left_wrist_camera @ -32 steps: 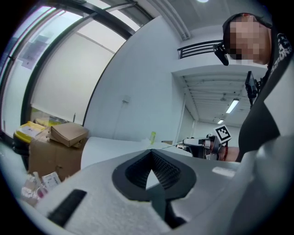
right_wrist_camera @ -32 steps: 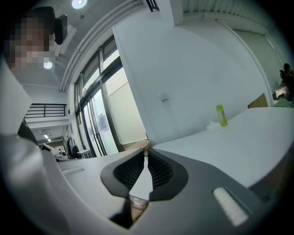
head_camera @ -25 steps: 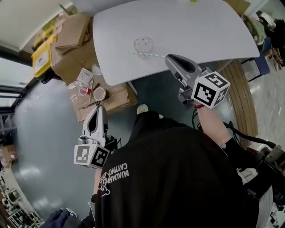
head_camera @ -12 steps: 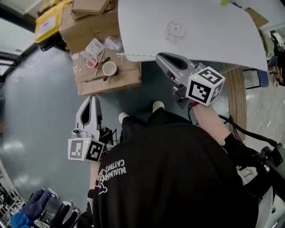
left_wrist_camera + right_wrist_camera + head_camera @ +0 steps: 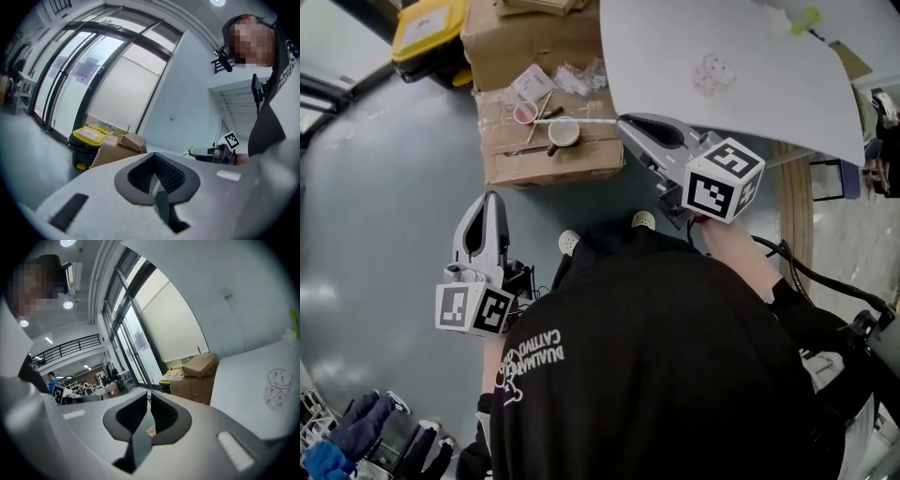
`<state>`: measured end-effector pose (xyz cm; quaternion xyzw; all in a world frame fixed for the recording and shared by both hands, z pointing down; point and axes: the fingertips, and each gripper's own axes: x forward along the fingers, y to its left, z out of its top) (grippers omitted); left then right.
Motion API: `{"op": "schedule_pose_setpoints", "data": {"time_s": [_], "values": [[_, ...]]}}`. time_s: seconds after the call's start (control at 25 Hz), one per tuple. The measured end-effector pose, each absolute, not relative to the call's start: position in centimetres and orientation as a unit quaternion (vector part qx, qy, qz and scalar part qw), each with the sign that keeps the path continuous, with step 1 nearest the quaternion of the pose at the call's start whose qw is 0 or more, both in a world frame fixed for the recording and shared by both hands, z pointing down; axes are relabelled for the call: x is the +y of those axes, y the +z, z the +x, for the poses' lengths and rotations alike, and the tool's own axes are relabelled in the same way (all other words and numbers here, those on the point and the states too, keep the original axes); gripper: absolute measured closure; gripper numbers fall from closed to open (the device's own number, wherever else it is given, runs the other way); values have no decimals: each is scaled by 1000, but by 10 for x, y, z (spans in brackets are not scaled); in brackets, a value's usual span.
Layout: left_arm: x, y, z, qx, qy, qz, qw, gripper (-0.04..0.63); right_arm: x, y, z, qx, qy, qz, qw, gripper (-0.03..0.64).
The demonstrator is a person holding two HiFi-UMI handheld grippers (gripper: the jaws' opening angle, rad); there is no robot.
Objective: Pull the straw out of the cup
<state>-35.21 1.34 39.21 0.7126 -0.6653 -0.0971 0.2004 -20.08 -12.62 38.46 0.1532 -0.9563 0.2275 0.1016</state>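
A clear plastic cup [image 5: 713, 73] stands on the white table [image 5: 675, 47], with no straw in it. My right gripper [image 5: 623, 122] is shut on one end of a thin pale straw [image 5: 581, 122]. The straw sticks out level to the left, over the cardboard box [image 5: 548, 159]. In the right gripper view the cup [image 5: 276, 387] shows at the far right on the table [image 5: 243, 366], and the jaws stand almost together. My left gripper [image 5: 490, 200] hangs low at the left over the grey floor. It is shut and holds nothing.
The cardboard box holds a paper cup [image 5: 563, 134], a pink cup [image 5: 525, 112] and loose packets. More boxes and a yellow bin [image 5: 431, 26] stand behind it. A green object [image 5: 803, 20] lies at the table's far side. Tall windows [image 5: 93, 84] line the wall.
Both grippers have swung left, away from the table. The straw, over the table's front edge a second ago, now hangs over the cardboard box. Cup and table have slid right in the head view.
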Motion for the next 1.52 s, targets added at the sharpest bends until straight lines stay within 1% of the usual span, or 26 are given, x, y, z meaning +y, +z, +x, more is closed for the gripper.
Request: {"op": "schedule_pose_setpoints", "data": {"time_s": [0.36,0.68,1.2,1.52], "values": [[35,393,-407,-669,-108,711,187,592,-105,381,-252,-961,206,151,105,584],[45,383,-437,-670,-113,713,172,592,-97,376,-279,-963,197,153,100,584],[44,375,-447,-668,-121,715,166,592,-96,365,-299,-966,195,140,94,586],[36,371,-446,-667,-120,717,160,592,-102,361,-293,-968,186,143,92,586]]}}
